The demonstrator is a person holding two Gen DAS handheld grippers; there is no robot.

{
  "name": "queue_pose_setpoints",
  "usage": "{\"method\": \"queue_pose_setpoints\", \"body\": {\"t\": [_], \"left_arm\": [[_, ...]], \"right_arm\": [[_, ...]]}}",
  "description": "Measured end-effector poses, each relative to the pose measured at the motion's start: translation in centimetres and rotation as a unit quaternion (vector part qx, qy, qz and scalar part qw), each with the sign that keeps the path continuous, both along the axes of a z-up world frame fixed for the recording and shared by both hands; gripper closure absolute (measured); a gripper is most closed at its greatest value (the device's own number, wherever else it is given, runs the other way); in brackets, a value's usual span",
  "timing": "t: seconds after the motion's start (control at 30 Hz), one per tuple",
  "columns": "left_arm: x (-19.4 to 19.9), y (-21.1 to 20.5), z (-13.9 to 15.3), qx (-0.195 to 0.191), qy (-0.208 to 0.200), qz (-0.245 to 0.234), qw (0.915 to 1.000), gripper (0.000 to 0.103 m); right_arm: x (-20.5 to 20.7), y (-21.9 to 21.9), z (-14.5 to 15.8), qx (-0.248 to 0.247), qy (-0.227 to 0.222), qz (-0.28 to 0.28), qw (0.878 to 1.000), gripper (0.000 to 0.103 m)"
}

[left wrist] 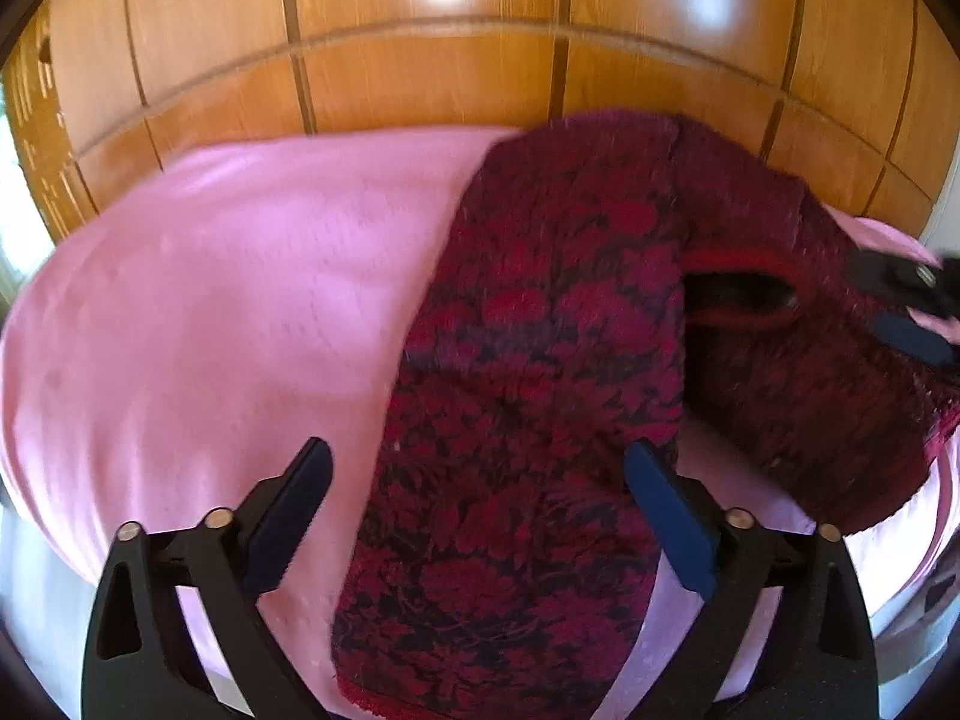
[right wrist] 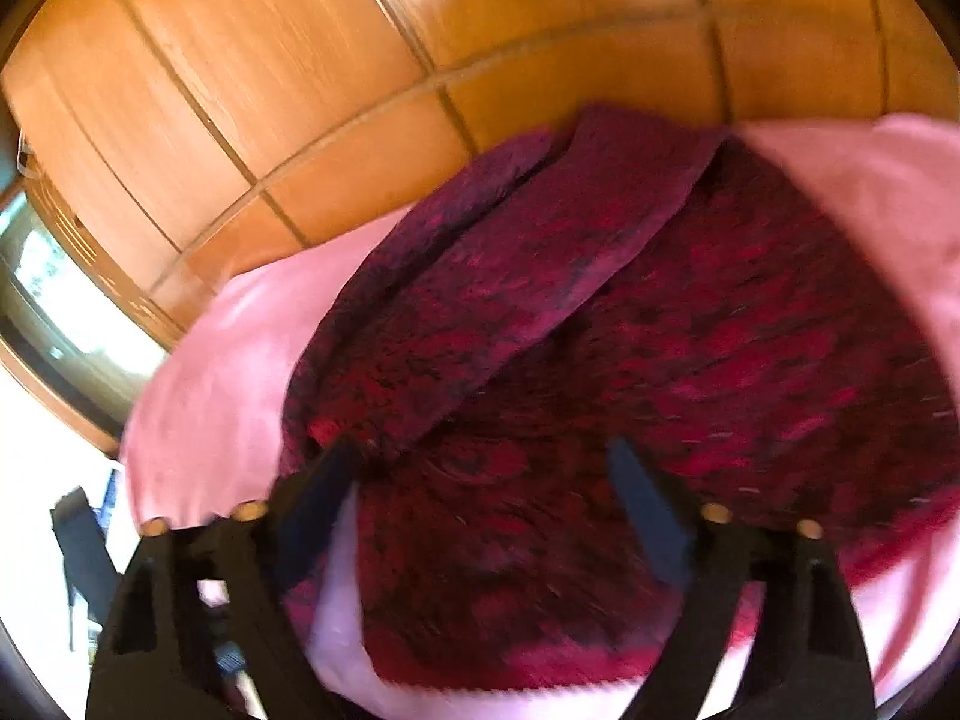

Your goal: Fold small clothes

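A small dark red and black patterned knit garment [left wrist: 540,360] lies on a pink cloth-covered surface [left wrist: 240,300]. One side is folded over the middle as a long strip; an armhole with a red rim [left wrist: 738,294] shows to its right. My left gripper [left wrist: 480,480] is open, its jaws spread above the folded strip's near end. My right gripper [right wrist: 486,462] is open just above the garment [right wrist: 660,360], with its left finger [right wrist: 324,480] at the garment's edge. It also shows in the left wrist view [left wrist: 912,306] at the garment's far right.
A wooden panelled wall [left wrist: 420,60] stands directly behind the pink surface. A window [right wrist: 54,300] shows at the left of the right wrist view. The surface's near edge drops off to a white floor [right wrist: 36,480].
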State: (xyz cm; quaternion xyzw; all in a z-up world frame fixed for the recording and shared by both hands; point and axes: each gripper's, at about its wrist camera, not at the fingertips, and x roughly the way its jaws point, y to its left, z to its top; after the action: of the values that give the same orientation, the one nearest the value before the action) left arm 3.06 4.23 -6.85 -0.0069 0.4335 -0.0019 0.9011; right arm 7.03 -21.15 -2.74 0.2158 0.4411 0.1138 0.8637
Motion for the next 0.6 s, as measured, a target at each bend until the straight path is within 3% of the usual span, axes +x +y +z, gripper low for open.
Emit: {"method": "queue_pose_setpoints", "body": {"t": [0.13, 0.2, 0.27, 0.3, 0.37, 0.4, 0.47, 0.5, 0.53, 0.57, 0.6], "left_arm": [[0.1, -0.6, 0.0, 0.008, -0.002, -0.012, 0.9999, 0.012], [0.2, -1.1, 0.3, 0.016, -0.009, -0.019, 0.9997, 0.012], [0.4, -1.6, 0.4, 0.024, -0.013, -0.03, 0.9992, 0.012], [0.5, -2.0, 0.4, 0.028, -0.013, -0.039, 0.9988, 0.012], [1.0, -2.4, -0.2, 0.031, -0.007, -0.052, 0.9981, 0.015], [1.5, -2.3, -0.9, 0.017, 0.01, -0.063, 0.9978, 0.027], [1.9, -1.7, -0.9, -0.017, 0.013, -0.066, 0.9976, 0.038], [2.0, -1.4, -0.7, -0.028, 0.011, -0.072, 0.9969, 0.059], [2.1, -1.1, -0.4, -0.039, 0.013, -0.08, 0.996, 0.075], [2.3, -0.8, -0.2, -0.048, 0.015, -0.081, 0.9955, 0.084], [2.6, 0.1, 0.3, -0.061, 0.015, -0.073, 0.9954, 0.103]], "right_arm": [[3.4, 1.3, -1.7, 0.024, 0.029, 0.011, 0.999, 0.028], [5.1, 2.1, -2.5, 0.04, 0.044, 0.019, 0.998, 0.034], [6.4, 3.0, -2.8, 0.041, 0.047, 0.033, 0.998, 0.056], [7.0, 3.6, -2.8, 0.035, 0.047, 0.043, 0.997, 0.059], [7.3, 4.1, -1.8, 0.005, 0.027, 0.053, 0.998, 0.08], [7.2, 4.1, -1.0, -0.016, 0.013, 0.054, 0.998, 0.083], [6.7, 3.5, 1.1, -0.052, -0.021, 0.055, 0.997, 0.088], [6.2, 3.2, 2.0, -0.071, -0.039, 0.055, 0.995, 0.088], [5.8, 2.8, 2.9, -0.094, -0.055, 0.053, 0.993, 0.09], [5.2, 2.1, 3.9, -0.133, -0.077, 0.043, 0.987, 0.091], [4.5, 1.4, 4.6, -0.159, -0.093, 0.032, 0.982, 0.091]]}}
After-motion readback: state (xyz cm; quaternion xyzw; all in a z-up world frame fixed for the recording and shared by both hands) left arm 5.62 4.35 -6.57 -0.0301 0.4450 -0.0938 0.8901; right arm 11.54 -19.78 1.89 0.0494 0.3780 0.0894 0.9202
